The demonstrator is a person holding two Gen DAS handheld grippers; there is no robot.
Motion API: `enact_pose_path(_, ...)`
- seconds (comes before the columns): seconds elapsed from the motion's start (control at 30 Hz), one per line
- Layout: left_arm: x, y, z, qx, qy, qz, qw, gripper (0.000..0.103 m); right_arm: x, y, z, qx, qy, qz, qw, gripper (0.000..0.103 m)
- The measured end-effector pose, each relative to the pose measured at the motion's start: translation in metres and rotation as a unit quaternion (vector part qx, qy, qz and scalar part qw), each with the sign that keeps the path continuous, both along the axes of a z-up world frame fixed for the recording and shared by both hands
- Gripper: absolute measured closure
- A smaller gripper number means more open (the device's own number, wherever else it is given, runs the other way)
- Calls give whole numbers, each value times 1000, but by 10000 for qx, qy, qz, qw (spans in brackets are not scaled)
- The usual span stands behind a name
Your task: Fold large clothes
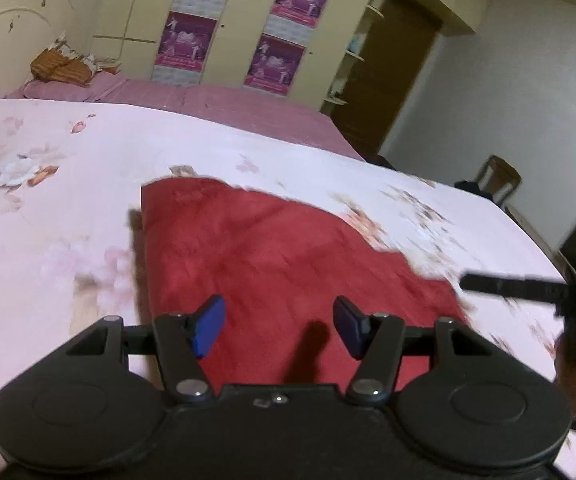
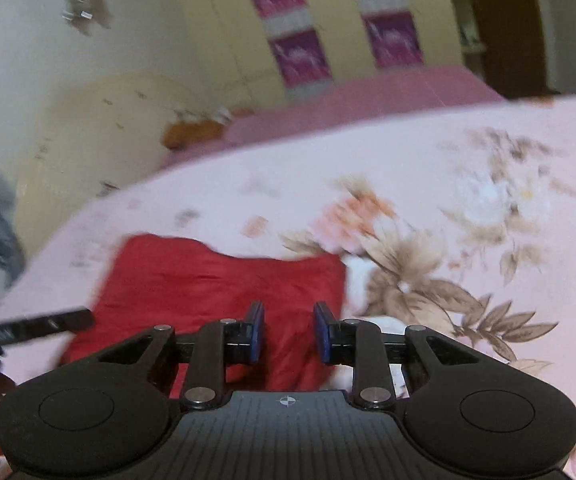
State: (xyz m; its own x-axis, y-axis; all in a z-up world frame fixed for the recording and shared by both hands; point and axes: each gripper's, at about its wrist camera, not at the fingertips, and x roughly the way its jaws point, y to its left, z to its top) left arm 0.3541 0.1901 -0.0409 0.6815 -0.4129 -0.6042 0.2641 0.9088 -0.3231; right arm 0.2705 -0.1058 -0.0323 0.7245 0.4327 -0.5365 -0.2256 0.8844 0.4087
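Left wrist view: both grippers, left (image 1: 279, 326) and right (image 2: 289, 332), hover with jaws apart and empty over a red garment (image 1: 272, 256) lying folded on the floral bedsheet (image 1: 48, 208); a shallow pinch risks dragging layers askew.

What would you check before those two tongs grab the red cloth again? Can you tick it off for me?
1. Left tongs open, nothing held: ok.
2. Right tongs open, nothing held: ok.
3. Red garment lies on the floral bedsheet: ok.
4. Garment already folded to a compact shape: looks so, layers cannot tell.
5. Both tongs above the garment's near edge: ok.
6. Sharp view for aiming: not ok, both views blurred.
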Motion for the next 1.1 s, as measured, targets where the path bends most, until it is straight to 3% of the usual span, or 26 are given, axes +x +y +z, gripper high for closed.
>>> enact_pose_path(0.13,-40,-11,-6,205,18,-107,9997,45,-26,23,2,-306,-93,647,9974,75)
enact_pose_path(0.23,-41,-15,-19,416,43,35,9991,41,-22,32,-29,-893,292,502,9943,75)
enact_pose_path(0.33,-36,-14,-24,456,74,147,9988,41,-9,18,-54,-547,694,314,9956,75)
enact_pose_path(0.4,-41,-15,-14,524,91,179,9984,46,-13,16,-47,-577,639,268,9959,75)
enact_pose_path(0.5,-67,-18,3,540,-29,93,9985,45,-45,14,-8,-505,73,436,9977,75)
enact_pose_path(0.67,-98,-28,2,624,24,257,9977,46,-83,35,14,-488,-276,998,9934,75)
enact_pose_path(0.9,-115,-34,-14,842,145,535,9949,43,-95,55,-28,-1203,-10,1223,9852,75)
enact_pose_path(1.1,-117,-29,-27,877,112,633,9941,43,-82,50,-58,-1150,326,1097,9867,75)
